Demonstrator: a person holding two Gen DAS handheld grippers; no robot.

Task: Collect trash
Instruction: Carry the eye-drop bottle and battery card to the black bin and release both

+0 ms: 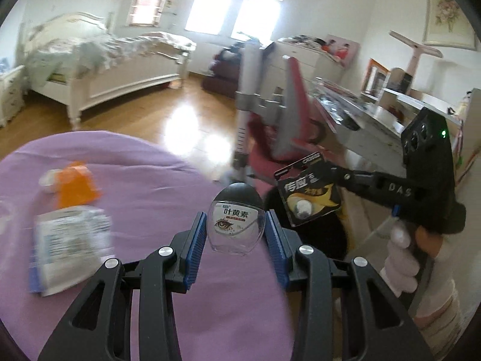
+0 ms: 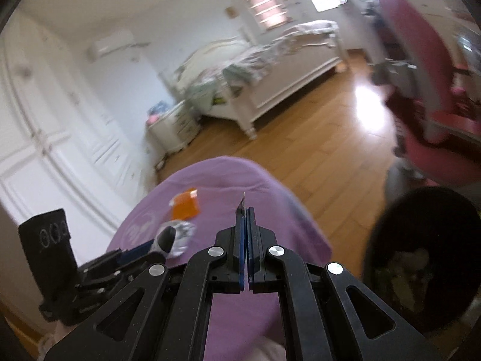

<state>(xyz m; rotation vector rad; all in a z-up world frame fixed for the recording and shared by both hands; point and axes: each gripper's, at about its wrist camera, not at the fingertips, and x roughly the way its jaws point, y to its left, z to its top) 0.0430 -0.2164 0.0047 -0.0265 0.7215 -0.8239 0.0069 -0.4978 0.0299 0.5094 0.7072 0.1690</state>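
Observation:
My left gripper [image 1: 235, 219] is shut on a small clear eye-drop bottle [image 1: 236, 225] with a black cap, held upright over the purple-covered table [image 1: 150, 162]. At the right, my right gripper [image 1: 333, 171] is shut on a black battery blister card [image 1: 309, 195], which hangs over a black bin [image 1: 330, 240]. In the right wrist view the right gripper [image 2: 246, 210] pinches the card [image 2: 242, 203] edge-on. The left gripper [image 2: 156, 243] with the bottle [image 2: 166, 237] shows at lower left, and the bin [image 2: 421, 255] holds some trash.
An orange wrapper [image 1: 78, 185] and a white printed packet [image 1: 69, 246] lie on the purple cloth. A pink chair [image 1: 288, 120] and a cluttered desk [image 1: 375, 114] stand behind the bin. A white bed [image 1: 105, 66] stands across the wood floor.

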